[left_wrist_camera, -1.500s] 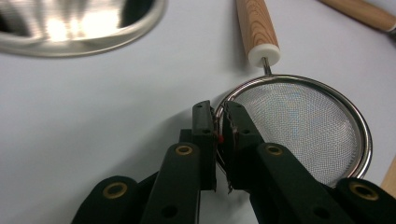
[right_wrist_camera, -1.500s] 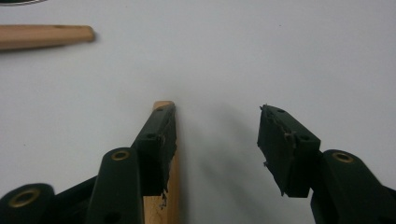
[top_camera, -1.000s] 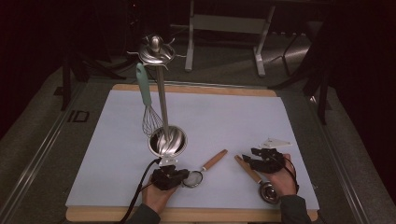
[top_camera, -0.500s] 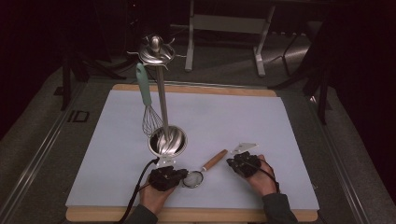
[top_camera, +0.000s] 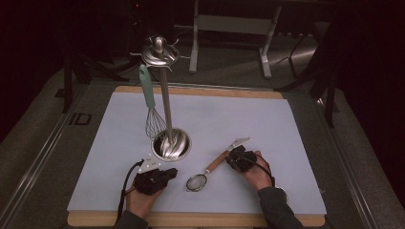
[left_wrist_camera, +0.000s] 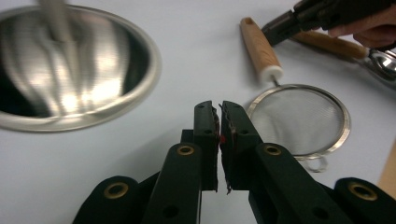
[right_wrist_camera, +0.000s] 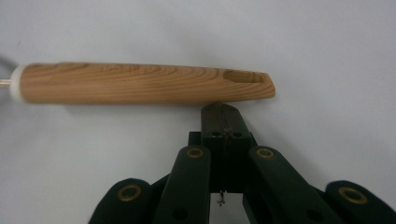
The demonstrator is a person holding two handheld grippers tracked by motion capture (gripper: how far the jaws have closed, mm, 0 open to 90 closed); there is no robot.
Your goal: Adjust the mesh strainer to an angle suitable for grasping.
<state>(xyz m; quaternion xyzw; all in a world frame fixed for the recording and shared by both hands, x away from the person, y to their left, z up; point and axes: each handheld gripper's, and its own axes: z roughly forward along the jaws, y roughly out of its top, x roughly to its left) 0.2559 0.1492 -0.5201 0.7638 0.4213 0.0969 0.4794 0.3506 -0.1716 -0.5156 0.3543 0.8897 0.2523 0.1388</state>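
Left gripper [top_camera: 165,174] low, jaws nearly together, right gripper [top_camera: 232,156] (jaws pressed shut) angled inward

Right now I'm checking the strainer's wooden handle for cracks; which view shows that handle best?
The right gripper view: the wooden handle lies close up, grain sharp, full length. The left gripper view shows it farther off and foreshortened; the high view shows it small beside the right gripper.

White-covered wooden table [top_camera: 119,143], steel utensil stand [top_camera: 171,144], wooden-handled strainer [top_camera: 197,182], near front edge
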